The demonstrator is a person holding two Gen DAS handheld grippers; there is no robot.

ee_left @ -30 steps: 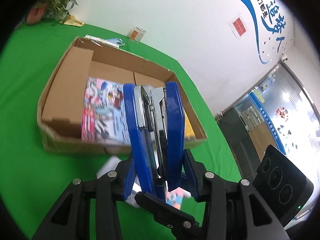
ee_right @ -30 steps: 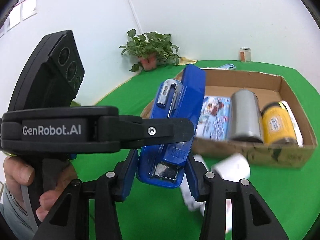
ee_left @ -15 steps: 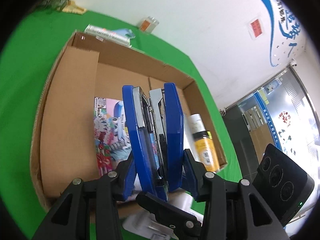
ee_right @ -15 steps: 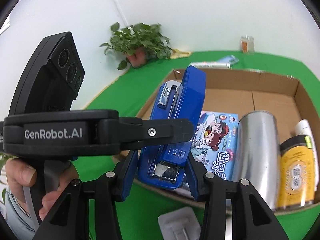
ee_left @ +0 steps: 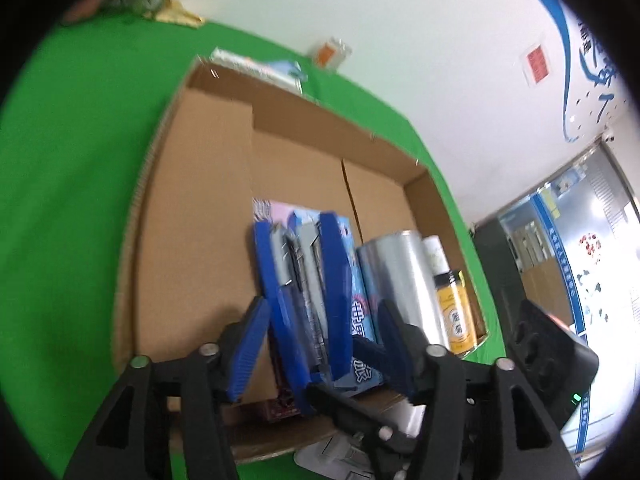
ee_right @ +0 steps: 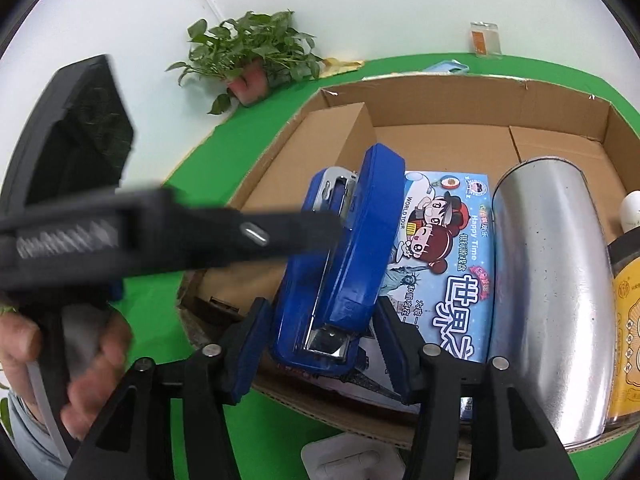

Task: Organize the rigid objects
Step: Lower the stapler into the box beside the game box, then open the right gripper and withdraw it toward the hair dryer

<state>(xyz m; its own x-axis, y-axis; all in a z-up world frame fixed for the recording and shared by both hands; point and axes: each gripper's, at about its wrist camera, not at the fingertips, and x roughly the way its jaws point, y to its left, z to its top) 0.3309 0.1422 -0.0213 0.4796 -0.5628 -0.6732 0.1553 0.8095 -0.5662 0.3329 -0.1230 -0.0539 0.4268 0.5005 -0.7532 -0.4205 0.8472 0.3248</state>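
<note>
Stapler time: blue metal stapler [ee_right: 340,256] stands on end between both spread grippers, left gripper [ee_left: 320,344] and right gripper [ee_right: 322,344], neither clamping, above the brown cardboard box [ee_right: 460,92], mid-frame, long axis pointing away.

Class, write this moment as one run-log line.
left gripper: open around blue stapler | right gripper: open around it | stapler: over cardboard box, beside game box

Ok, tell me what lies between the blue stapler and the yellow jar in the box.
In the right wrist view, the cartoon game box and then the silver cylinder lie between the blue stapler and the yellow jar.
</note>
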